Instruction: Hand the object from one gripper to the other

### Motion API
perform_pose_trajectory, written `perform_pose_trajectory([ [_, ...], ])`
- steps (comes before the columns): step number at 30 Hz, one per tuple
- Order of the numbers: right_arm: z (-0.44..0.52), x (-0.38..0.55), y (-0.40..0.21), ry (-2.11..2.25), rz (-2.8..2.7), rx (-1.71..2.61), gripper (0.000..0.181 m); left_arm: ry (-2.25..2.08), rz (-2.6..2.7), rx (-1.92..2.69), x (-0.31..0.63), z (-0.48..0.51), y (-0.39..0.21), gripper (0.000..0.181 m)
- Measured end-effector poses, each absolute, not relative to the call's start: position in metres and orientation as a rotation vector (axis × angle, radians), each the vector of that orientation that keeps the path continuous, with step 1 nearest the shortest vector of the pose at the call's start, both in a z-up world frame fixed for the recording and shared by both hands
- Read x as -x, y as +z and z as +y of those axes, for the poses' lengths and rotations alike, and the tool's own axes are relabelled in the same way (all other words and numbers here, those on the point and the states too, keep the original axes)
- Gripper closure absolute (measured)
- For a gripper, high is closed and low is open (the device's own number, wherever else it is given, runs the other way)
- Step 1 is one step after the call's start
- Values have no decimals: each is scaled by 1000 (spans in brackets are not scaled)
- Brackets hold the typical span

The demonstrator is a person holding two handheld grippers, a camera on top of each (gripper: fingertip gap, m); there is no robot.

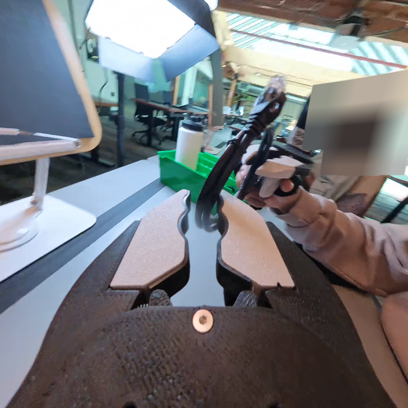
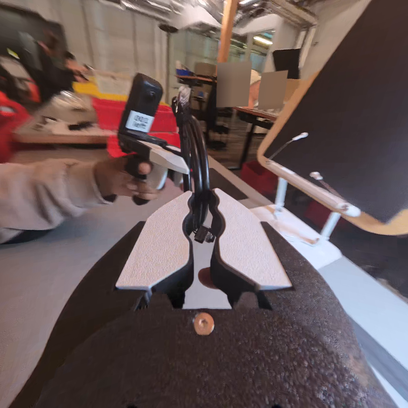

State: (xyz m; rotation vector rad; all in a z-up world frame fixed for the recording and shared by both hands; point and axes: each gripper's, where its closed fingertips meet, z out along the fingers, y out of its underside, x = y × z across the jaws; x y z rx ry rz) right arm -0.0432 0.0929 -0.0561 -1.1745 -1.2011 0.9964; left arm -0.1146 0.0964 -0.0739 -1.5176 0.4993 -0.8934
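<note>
A coiled black cable [image 1: 220, 167] with a clear plug at its top stands upright between both grippers. In the right wrist view my right gripper [image 2: 202, 194] is shut on the lower part of the cable [image 2: 199, 159], near its tie. In the left wrist view my left gripper [image 1: 204, 198] is narrowly open. The cable's bottom loop hangs between its tips against the right finger, with a gap to the left finger. The right gripper [image 1: 273, 172], held in a hand, shows behind the cable. The left gripper [image 2: 170, 163] shows beside the cable.
A dark panel with a wooden rim [image 1: 39, 66] on a white stand [image 1: 44, 220] stands on the grey table [image 1: 110, 187]; it also shows in the right wrist view [image 2: 342, 110]. A green bin [image 1: 176, 174] and a white bottle [image 1: 188, 145] sit behind the cable. Red bins [image 2: 163, 123] lie farther off. The tips of one gripper are about 8 cm away from the tips of the other.
</note>
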Motion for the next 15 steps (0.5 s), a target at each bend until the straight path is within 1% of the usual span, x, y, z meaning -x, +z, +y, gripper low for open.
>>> perform_pose_trajectory([
  [2, 106, 42, -55, 750, -1160, 1170, 170, -927, 379, 1535, 124, 105, -75, 154],
  [5, 126, 38, -57, 332, -1110, 1123, 169, -1100, 247, 1520, 125, 104, -67, 147],
  [10, 130, 40, -64, -182, -1097, 882, 170, -1260, 10, 1522, 127, 110, -67, 143],
  [12, 126, 46, -74, -308, -1130, 783, 170, -1299, -59, 1529, 128, 114, -73, 142],
  [15, 112, 61, -91, -354, -1186, 669, 170, -1277, -134, 1584, 132, 122, -89, 141],
])
